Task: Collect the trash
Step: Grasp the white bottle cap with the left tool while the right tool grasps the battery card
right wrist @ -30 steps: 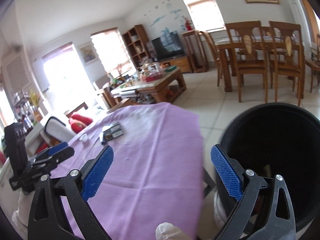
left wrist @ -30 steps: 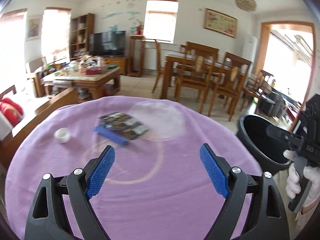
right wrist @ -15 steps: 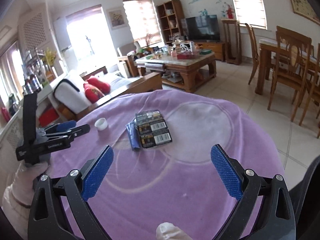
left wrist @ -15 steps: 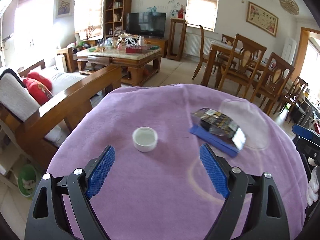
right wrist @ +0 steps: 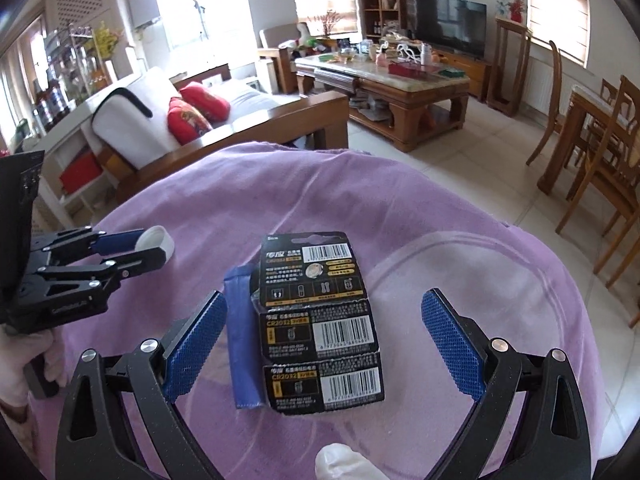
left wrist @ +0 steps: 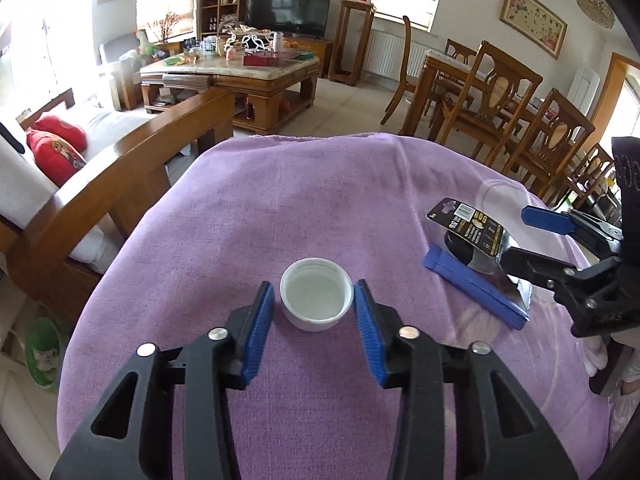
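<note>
- A white bottle cap [left wrist: 317, 306] sits open side up on the purple tablecloth [left wrist: 320, 200] of a round table, toward its left edge.
- The left gripper [left wrist: 316, 312] straddles the cap, its blue pads [left wrist: 262, 320] narrowed to just beside the cap's walls on both sides; whether they touch it I cannot tell.
- Toward the table's middle lies a black battery blister pack [right wrist: 320, 320] with barcodes and orange labels, flat, partly over a blue strip [right wrist: 242, 336] that shows along its left side.
- The right gripper [right wrist: 324, 336] hovers over the pack with its jaws wide, one pad on either side, the left pad close to the blue strip.
- A faint circular mark [right wrist: 460, 280] shows on the cloth to the right of the pack.
- Beyond the table's far edge stand a wooden sofa with red cushions [right wrist: 192, 112], a coffee table [left wrist: 232, 76] crowded with items, and dining chairs [left wrist: 500, 96].
</note>
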`<state>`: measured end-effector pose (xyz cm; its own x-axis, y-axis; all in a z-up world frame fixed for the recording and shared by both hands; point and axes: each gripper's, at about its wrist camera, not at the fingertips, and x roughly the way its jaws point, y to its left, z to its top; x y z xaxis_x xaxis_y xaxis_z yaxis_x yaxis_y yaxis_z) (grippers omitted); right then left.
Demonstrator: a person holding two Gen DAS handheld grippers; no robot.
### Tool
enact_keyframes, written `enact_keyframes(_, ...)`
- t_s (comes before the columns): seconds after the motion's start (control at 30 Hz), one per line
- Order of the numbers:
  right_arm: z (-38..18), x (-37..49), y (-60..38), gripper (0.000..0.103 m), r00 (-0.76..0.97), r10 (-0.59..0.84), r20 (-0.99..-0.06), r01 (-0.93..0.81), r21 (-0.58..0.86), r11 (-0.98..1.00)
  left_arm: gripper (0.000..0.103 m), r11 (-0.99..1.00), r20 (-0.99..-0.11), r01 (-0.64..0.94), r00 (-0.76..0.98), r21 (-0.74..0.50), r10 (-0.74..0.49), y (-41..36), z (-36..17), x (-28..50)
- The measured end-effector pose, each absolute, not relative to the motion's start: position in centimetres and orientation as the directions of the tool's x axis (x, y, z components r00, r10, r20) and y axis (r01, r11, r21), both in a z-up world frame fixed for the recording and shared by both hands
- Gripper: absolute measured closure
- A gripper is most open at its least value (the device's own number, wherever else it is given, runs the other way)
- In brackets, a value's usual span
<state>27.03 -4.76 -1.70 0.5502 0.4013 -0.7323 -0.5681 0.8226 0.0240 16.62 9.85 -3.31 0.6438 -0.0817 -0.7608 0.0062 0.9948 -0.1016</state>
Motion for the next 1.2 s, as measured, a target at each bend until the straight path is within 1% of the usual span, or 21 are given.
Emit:
enact_keyframes(0.07,-2.1,27.5,-4.6,0.007,0.534,0.411,-0.739,-0.575,0.04,0.817,0.067,0.998,-0.766,0.014,0.64,-0.063,-0.057,9.3,-3.3,16.6)
enact_keyframes(0.13,-2.4,27.6,-4.4,0.009,0.527,0.417,-0.741,-0.58,0.045,0.813,0.067,0.999,-0.768,0.022,0.639,-0.047,-0.05,8.9,-3.3,16.5)
enact_keyframes(0.2,-2.9,27.4,-4.2,0.02,0.514,0.413,-0.752,-0.587,0.042,0.808,0.067,0.998,-0.765,0.023,0.641,-0.061,-0.061,9.2,-3.3,16.3)
enact_keyframes(0.27,-3.3,27.3,-4.0,0.027,0.517,0.407,-0.753,-0.586,0.035,0.81,0.067,0.997,-0.759,0.017,0.648,-0.075,-0.068,9.4,-3.0,16.1)
enact_keyframes(0.3,-3.2,27.2,-3.9,0.042,0.515,0.416,-0.75,-0.59,0.042,0.806,0.067,0.997,-0.752,0.017,0.656,-0.08,-0.071,9.6,-2.9,15.9)
enact_keyframes(0.33,-3.1,27.1,-4.0,0.043,0.517,0.419,-0.746,-0.589,0.045,0.807,0.067,0.996,-0.744,0.02,0.664,-0.083,-0.075,9.6,-2.7,15.7)
enact_keyframes(0.4,-2.8,26.6,-4.4,0.043,0.534,0.411,-0.739,-0.575,0.039,0.817,0.067,0.996,-0.734,0.025,0.674,-0.085,-0.08,9.3,-2.5,15.5)
enact_keyframes(0.5,-1.9,25.6,-5.4,0.043,0.546,0.432,-0.718,-0.562,0.068,0.824,0.067,0.995,-0.708,0.044,0.699,-0.092,-0.097,8.8,-2.0,14.4)
enact_keyframes(0.6,-0.1,23.5,-7.4,0.043,0.576,0.461,-0.675,-0.551,0.097,0.829,0.067,0.991,-0.667,0.073,0.733,-0.113,-0.13,7.4,-0.3,12.8)
enact_keyframes(0.77,3.0,18.2,-12.4,0.043,0.613,0.534,-0.583,-0.529,0.199,0.825,0.067,0.984,-0.591,0.141,0.787,-0.108,-0.177,3.2,2.7,9.5)
enact_keyframes(0.93,5.9,11.5,-19.8,0.043,0.678,0.564,-0.471,-0.493,0.278,0.825,0.067,0.963,-0.52,0.245,0.812,-0.108,-0.265,-3.2,5.5,6.1)
enact_keyframes(1.03,6.8,7.4,-25.3,0.043,0.732,0.547,-0.406,-0.447,0.32,0.836,0.067,0.945,-0.488,0.308,0.811,-0.113,-0.323,-7.7,6.4,4.3)
enact_keyframes(1.13,7.2,3.6,-31.7,0.043,0.8,0.479,-0.361,-0.366,0.338,0.867,0.067,0.913,-0.466,0.396,0.792,-0.1,-0.395,-13.2,7.0,2.7)
enact_keyframes(1.2,7.1,1.5,-35.6,0.043,0.83,0.436,-0.348,-0.314,0.353,0.881,0.067,0.885,-0.458,0.456,0.769,-0.095,-0.445,-16.9,7.2,1.8)
